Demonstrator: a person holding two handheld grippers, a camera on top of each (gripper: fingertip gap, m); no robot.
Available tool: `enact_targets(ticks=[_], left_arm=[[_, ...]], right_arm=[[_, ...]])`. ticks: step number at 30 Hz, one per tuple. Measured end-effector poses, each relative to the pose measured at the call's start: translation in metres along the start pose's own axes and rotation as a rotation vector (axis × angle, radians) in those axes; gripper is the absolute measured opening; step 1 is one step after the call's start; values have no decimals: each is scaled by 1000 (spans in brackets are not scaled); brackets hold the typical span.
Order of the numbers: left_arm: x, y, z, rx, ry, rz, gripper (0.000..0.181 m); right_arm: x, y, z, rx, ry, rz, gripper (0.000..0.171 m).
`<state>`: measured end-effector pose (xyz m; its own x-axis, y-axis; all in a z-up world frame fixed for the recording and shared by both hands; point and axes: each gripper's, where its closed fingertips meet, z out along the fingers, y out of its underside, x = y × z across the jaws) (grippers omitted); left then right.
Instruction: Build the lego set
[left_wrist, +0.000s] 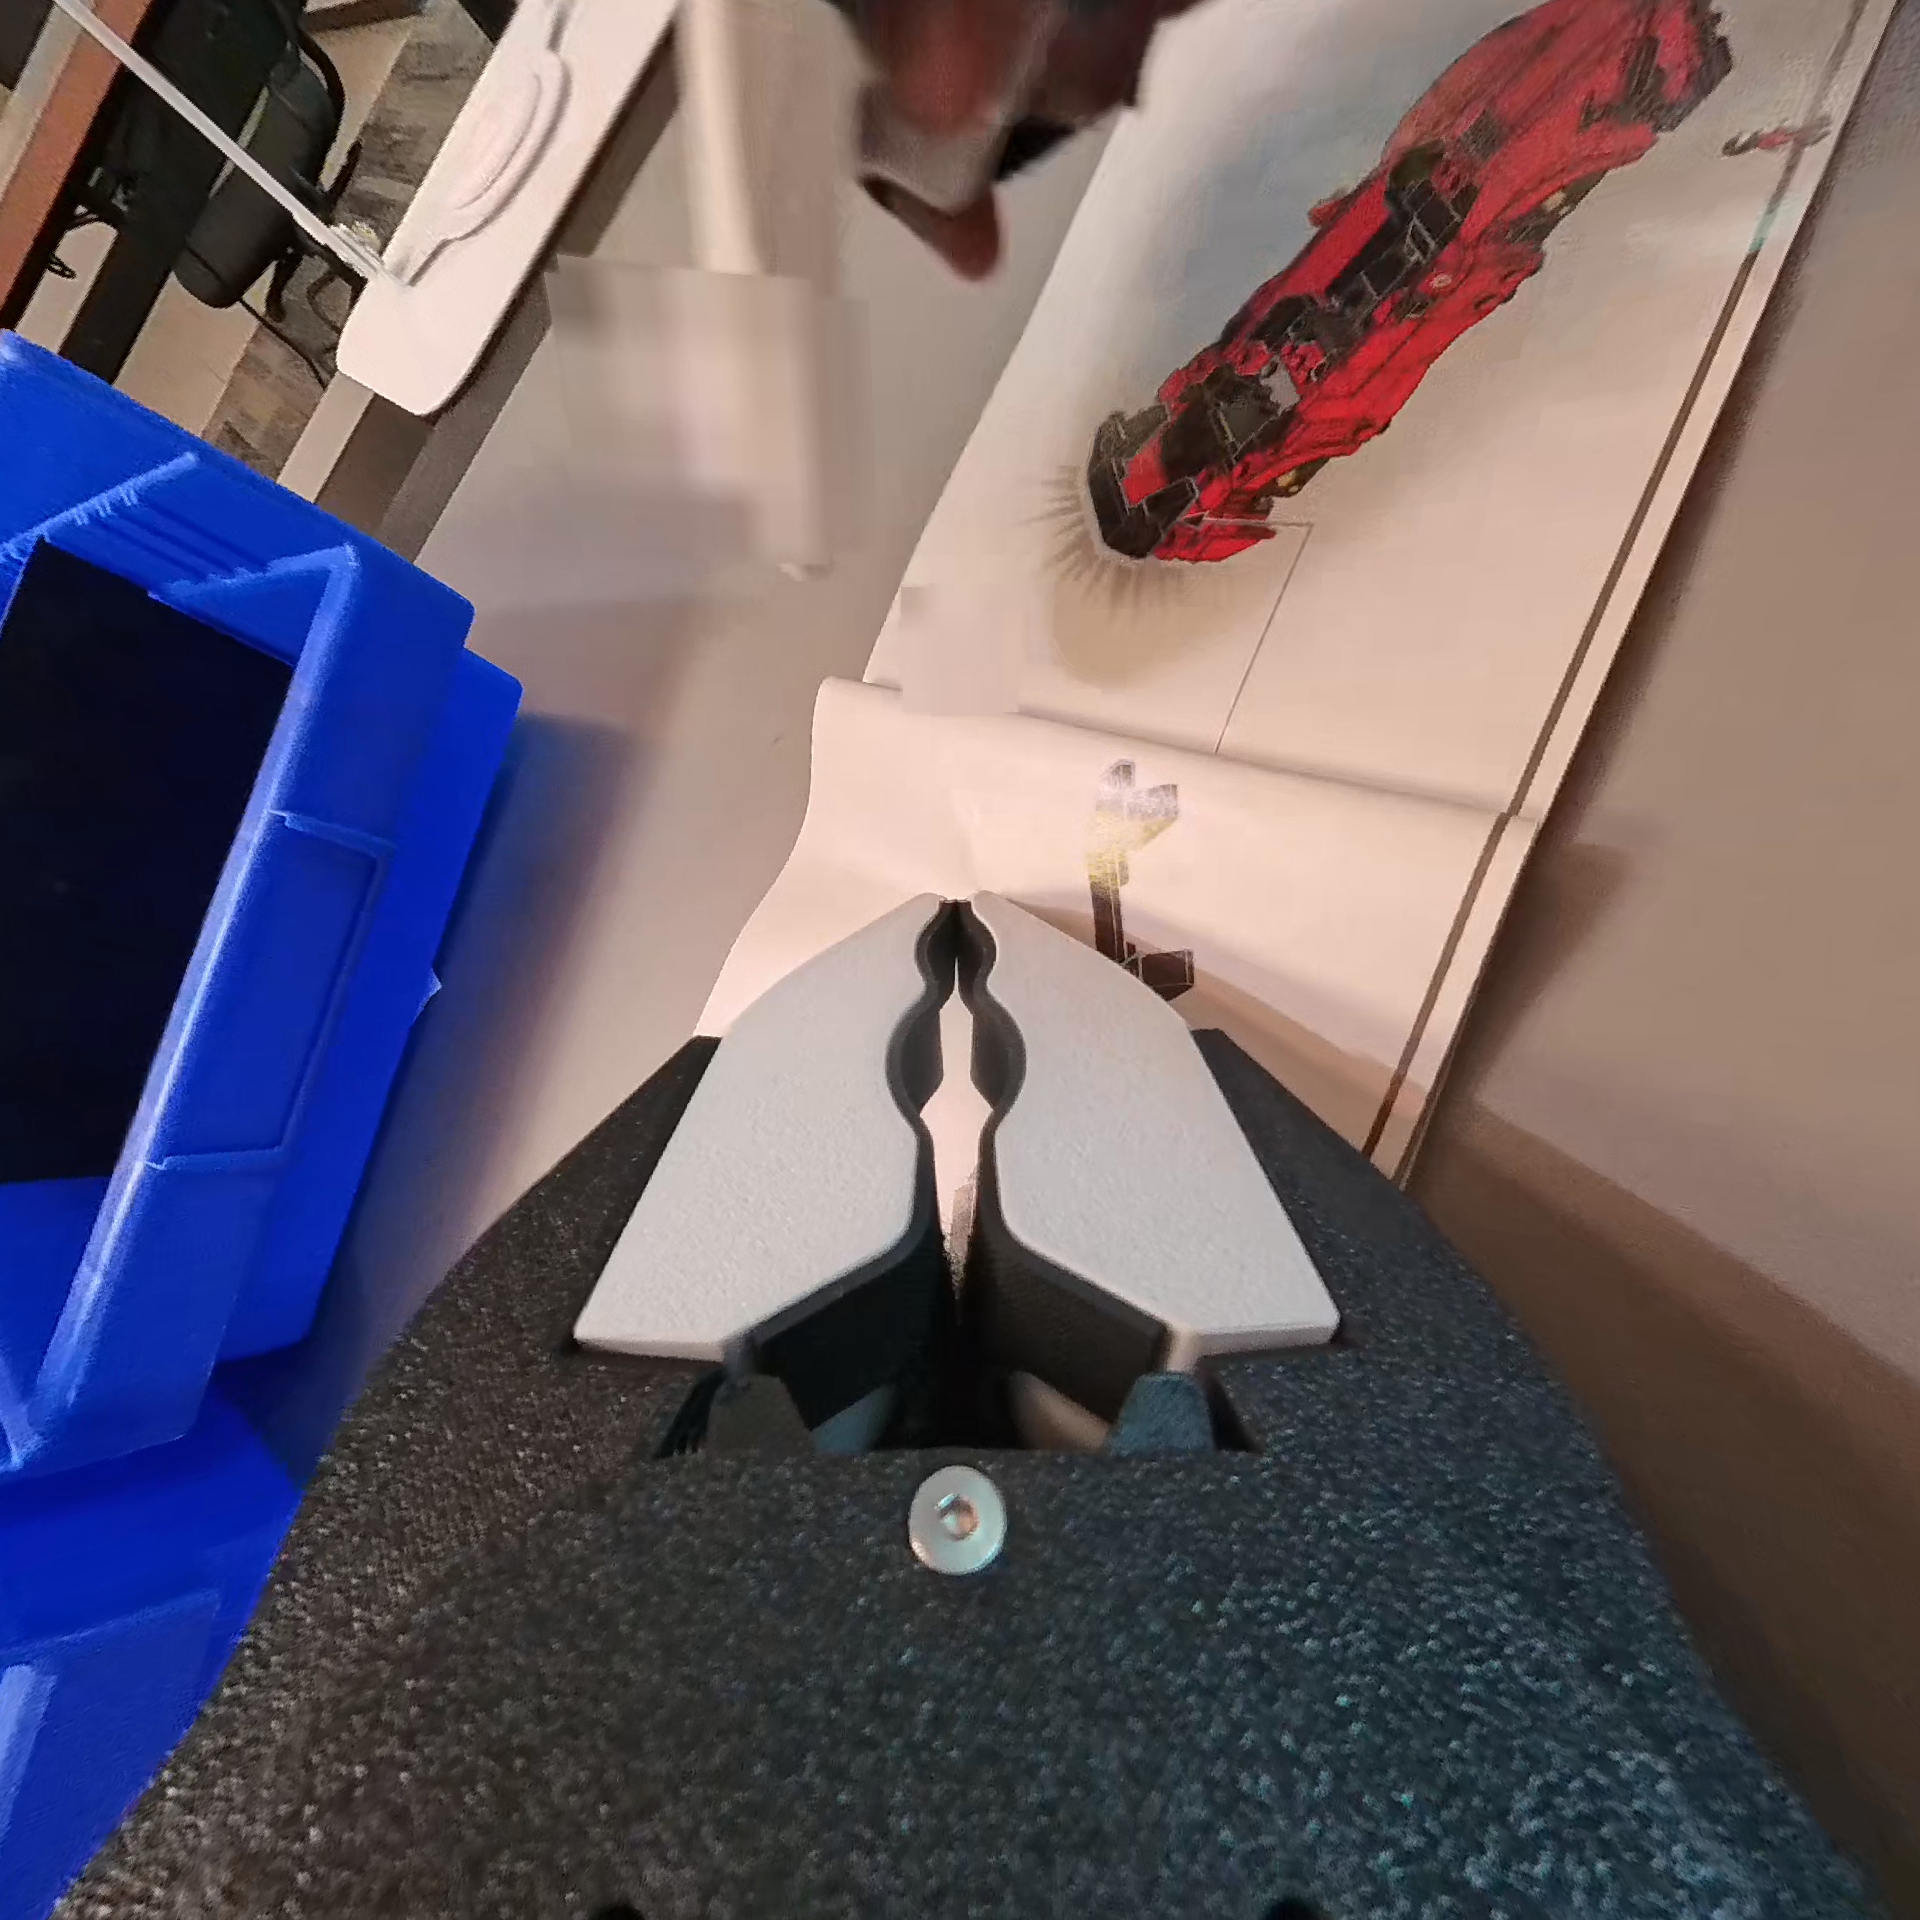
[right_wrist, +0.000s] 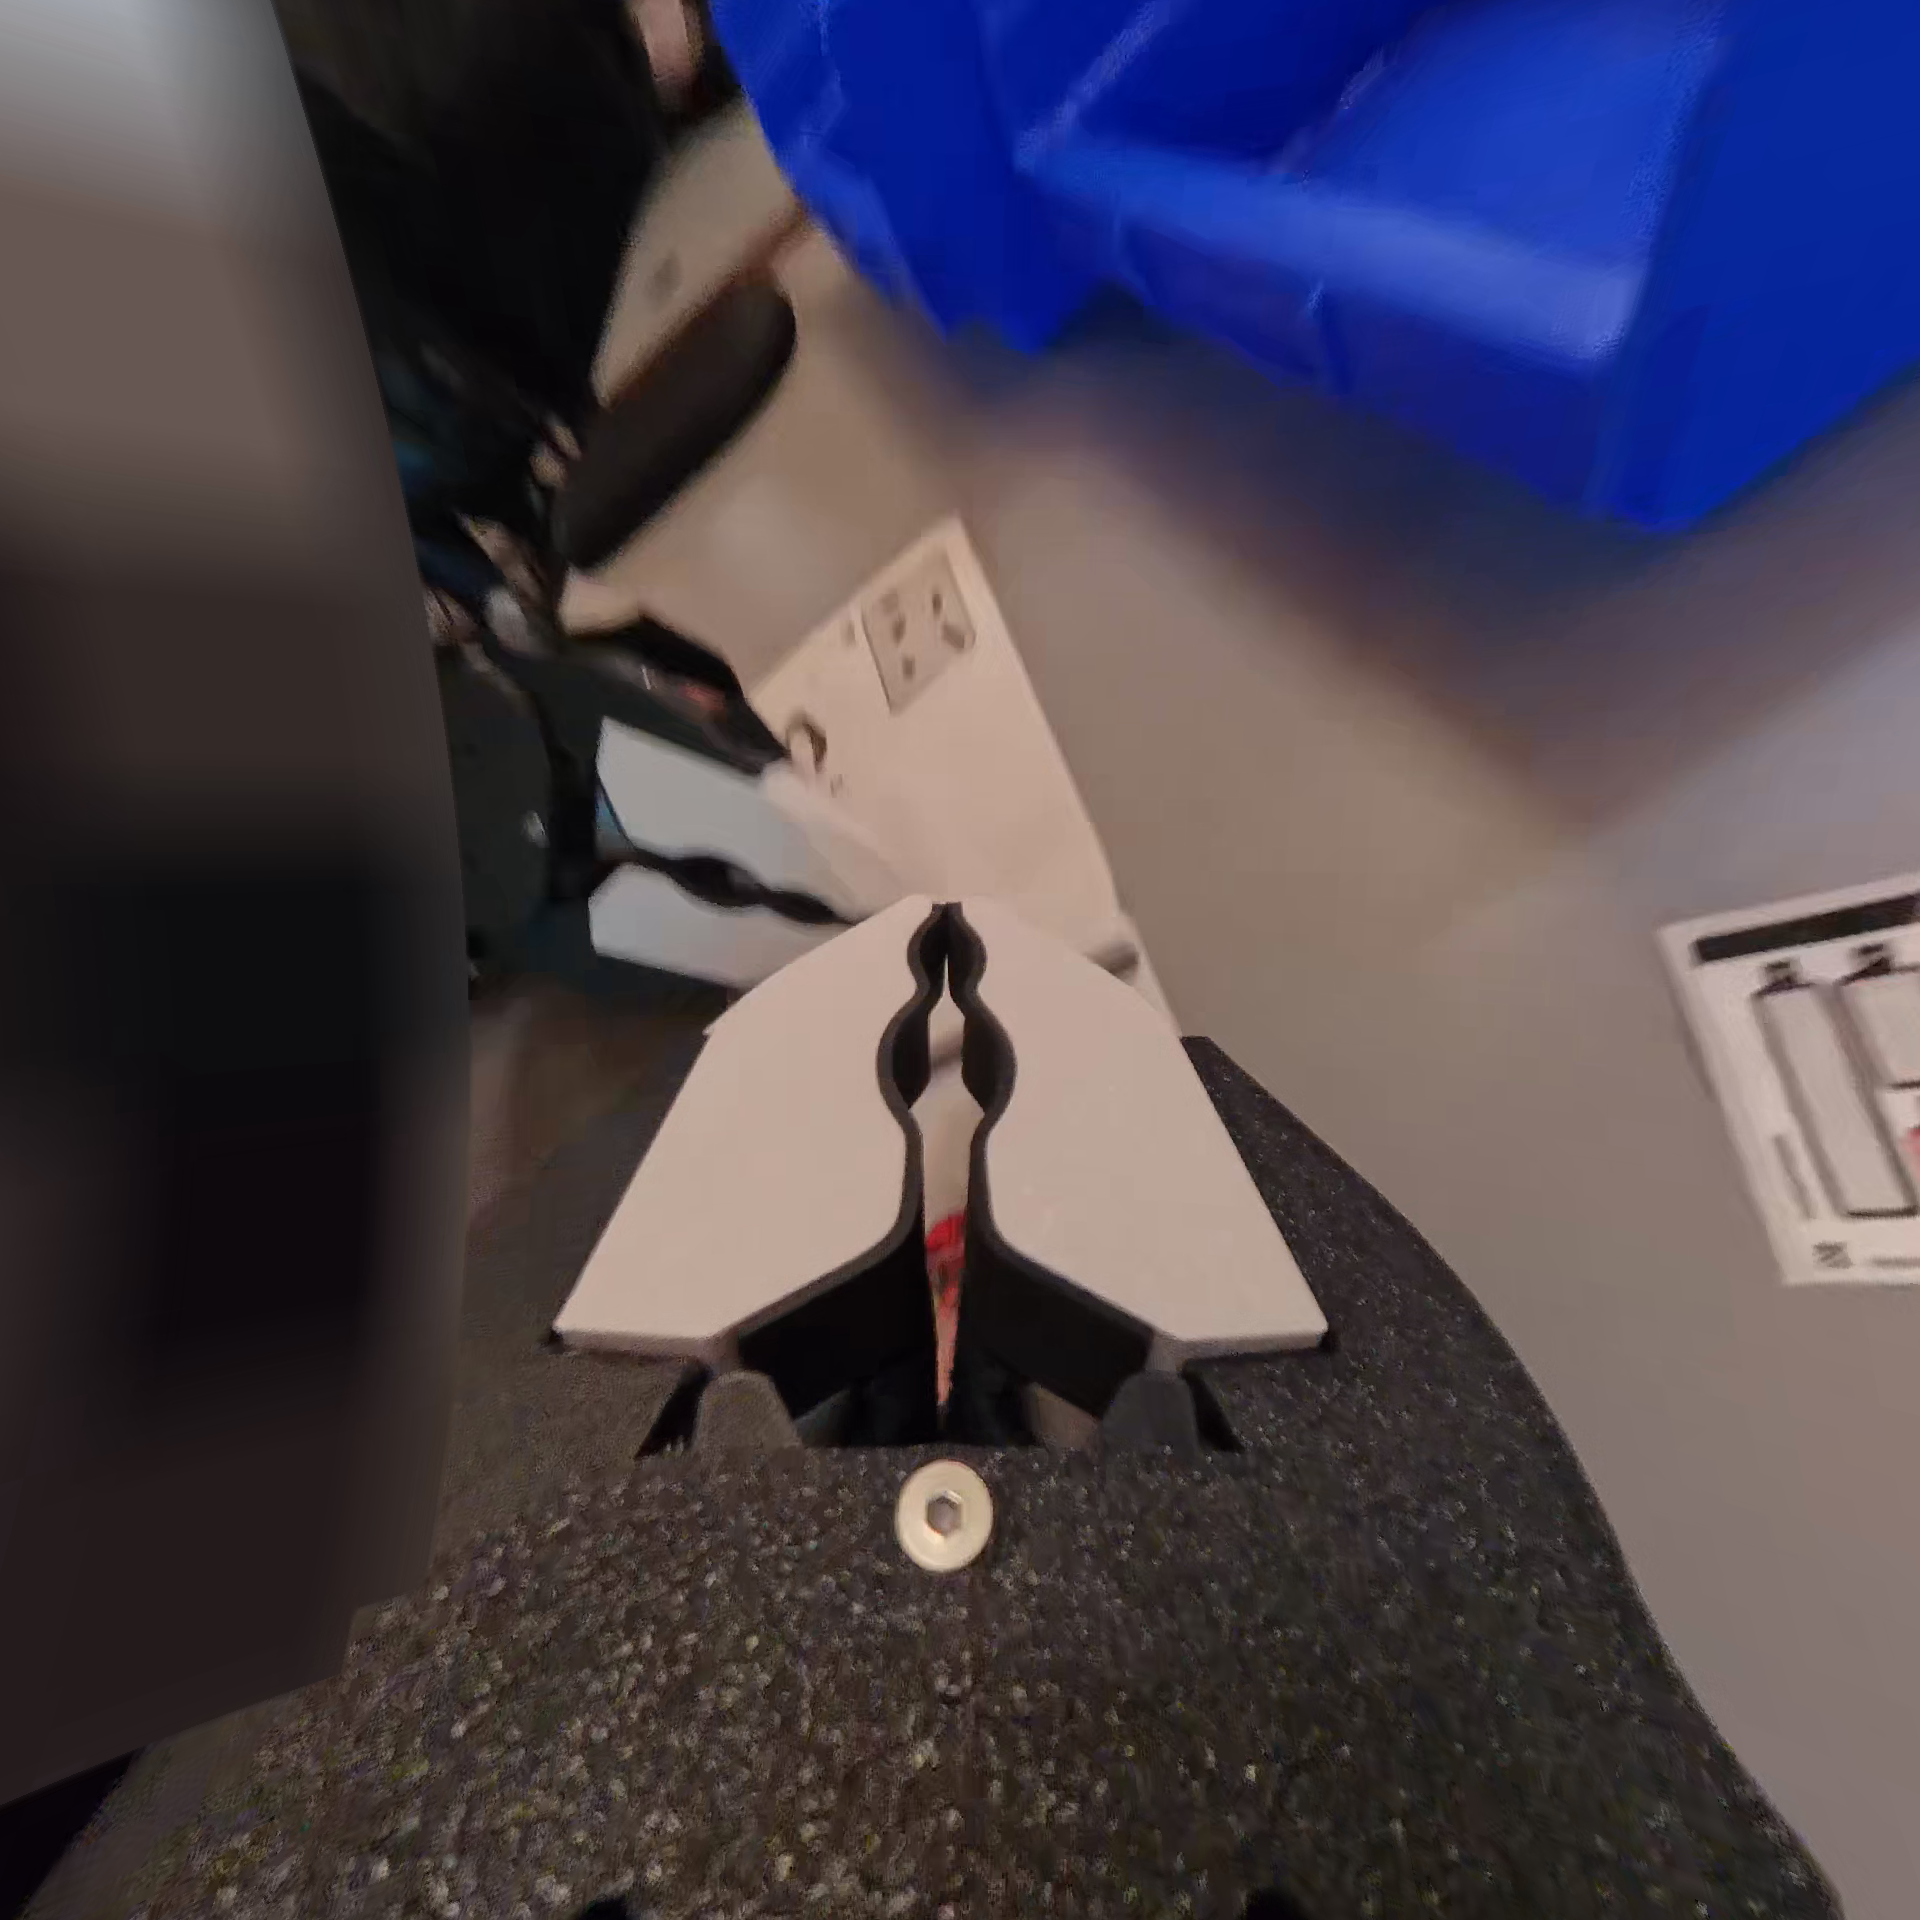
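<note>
The open instruction booklet (left_wrist: 1403, 644) lies on the table, with a printed picture of a red car model (left_wrist: 1382, 343). My left gripper (left_wrist: 954, 916) is shut, and its tips rest at a curled-up page (left_wrist: 894, 821) of the booklet. I cannot tell if the page is pinched. My right gripper (right_wrist: 948, 916) is shut above the table edge, pointing at a white booklet page (right_wrist: 935, 727). A small red patch (right_wrist: 943, 1242) shows through the gap behind its tips. No loose bricks are clearly visible.
A blue plastic bin (left_wrist: 208, 831) stands close on the left of the left gripper and fills the upper right of the right wrist view (right_wrist: 1351, 208). A blurred hand or tool (left_wrist: 966, 125) hovers above the booklet. A printed sheet (right_wrist: 1818, 1091) lies at right. Some 7 centimetres of space lies between my two pairs of fingers.
</note>
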<state>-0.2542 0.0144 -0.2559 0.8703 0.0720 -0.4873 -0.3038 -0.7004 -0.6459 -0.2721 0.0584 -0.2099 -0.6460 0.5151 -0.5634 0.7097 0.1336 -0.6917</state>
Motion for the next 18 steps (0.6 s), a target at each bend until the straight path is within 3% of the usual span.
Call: enact_targets(ticks=[5, 8, 12, 18], left_arm=[[1, 0, 0, 2, 13, -10, 0], [3, -1, 0, 9, 28, -9, 0], [3, -1, 1, 9, 30, -11, 0], [3, -1, 1, 12, 31, -5, 0]], right_arm=[[-33, 66, 32, -257, -128, 12, 1], [-41, 73, 32, -246, -113, -30, 0], [-55, 84, 31, -257, -117, -236, 0], [-57, 88, 33, -218, -124, -96, 0]])
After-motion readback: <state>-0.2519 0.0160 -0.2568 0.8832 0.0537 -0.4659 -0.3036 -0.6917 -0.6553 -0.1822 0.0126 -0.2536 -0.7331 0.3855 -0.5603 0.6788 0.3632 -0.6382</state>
